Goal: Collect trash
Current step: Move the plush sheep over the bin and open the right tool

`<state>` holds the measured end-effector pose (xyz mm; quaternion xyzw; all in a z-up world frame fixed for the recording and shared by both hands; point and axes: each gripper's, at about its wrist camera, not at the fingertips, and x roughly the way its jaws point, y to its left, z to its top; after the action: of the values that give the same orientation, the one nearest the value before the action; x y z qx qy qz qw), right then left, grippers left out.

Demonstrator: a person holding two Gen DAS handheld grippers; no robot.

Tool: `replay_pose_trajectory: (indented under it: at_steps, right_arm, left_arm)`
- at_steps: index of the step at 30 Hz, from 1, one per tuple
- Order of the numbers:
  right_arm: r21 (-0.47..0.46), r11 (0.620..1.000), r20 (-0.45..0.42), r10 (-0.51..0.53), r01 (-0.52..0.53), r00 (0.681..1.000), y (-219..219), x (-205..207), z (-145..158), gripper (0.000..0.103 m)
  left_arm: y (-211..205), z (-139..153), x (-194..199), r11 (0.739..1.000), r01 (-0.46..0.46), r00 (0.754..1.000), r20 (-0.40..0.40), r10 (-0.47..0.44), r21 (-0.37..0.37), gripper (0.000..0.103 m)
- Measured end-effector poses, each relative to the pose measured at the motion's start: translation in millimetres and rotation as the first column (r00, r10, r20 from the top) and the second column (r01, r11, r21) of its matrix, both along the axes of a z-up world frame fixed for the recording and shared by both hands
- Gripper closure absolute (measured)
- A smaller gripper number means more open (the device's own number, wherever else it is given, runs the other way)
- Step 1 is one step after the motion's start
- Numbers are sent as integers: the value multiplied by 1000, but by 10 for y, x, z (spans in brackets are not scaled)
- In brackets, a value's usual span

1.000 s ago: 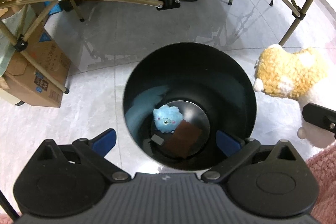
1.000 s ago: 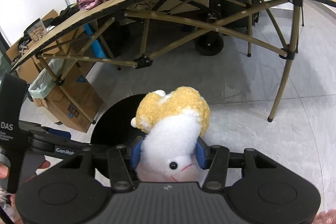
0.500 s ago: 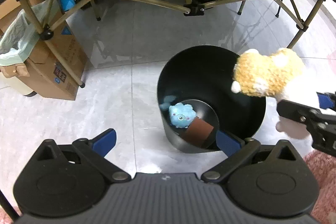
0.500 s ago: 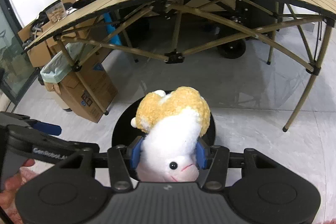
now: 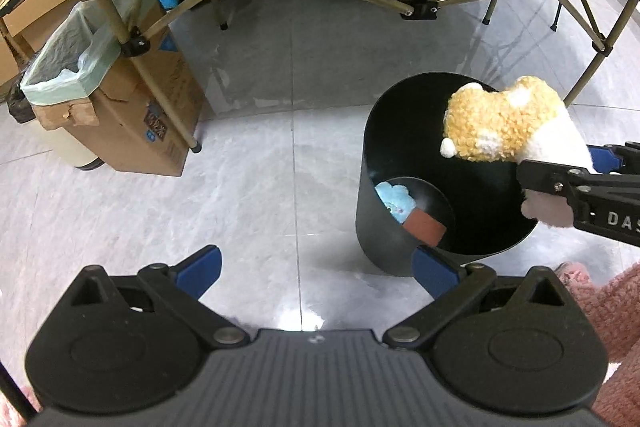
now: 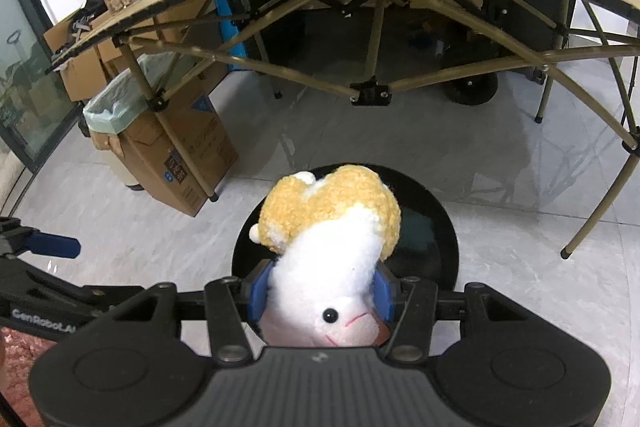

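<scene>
Working above the grey floor, we hold the step of carrying trash to the black bin (image 5: 400, 227), which stands at four o'clock in the left wrist view. Our right gripper (image 6: 320, 297) clamps the white and yellow plush toy (image 6: 332, 227) over the bin's mouth. Our left gripper (image 5: 316, 267) hangs wide and empty. Inside lie what looks like a blue plush (image 5: 394, 203) and a brown pad (image 5: 426, 227). Next, the right fingers must part.
</scene>
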<state>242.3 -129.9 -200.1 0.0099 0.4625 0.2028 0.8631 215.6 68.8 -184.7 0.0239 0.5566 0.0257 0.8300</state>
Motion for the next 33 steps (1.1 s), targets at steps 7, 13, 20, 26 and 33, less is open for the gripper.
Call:
replay_pose_trajectory:
  at_steps: [7, 13, 20, 26, 33]
  right_arm:
    - [-21, 1000, -29, 2, -2, 1000, 83, 78, -120, 53]
    - [-40, 999, -42, 7, -9, 999, 121, 122, -191, 52]
    - [-95, 995, -58, -12, 6, 998, 186, 223, -256, 23]
    - [-122, 992, -54, -40, 34, 998, 144, 241, -250, 0]
    - [-119, 992, -59, -40, 33, 997, 123, 213, -230, 0]
  left_arm:
    - [-12, -19, 4, 1000, 12, 1000, -5, -12, 5, 0]
    - [-18, -33, 6, 1000, 18, 1000, -7, -18, 5, 0]
    - [-36, -46, 12, 1000, 23, 1000, -14, -23, 4, 0]
    - [-33, -47, 14, 1000, 23, 1000, -14, -23, 4, 0]
    - [-38, -55, 11, 1000, 21, 1000, -12, -21, 2, 0]
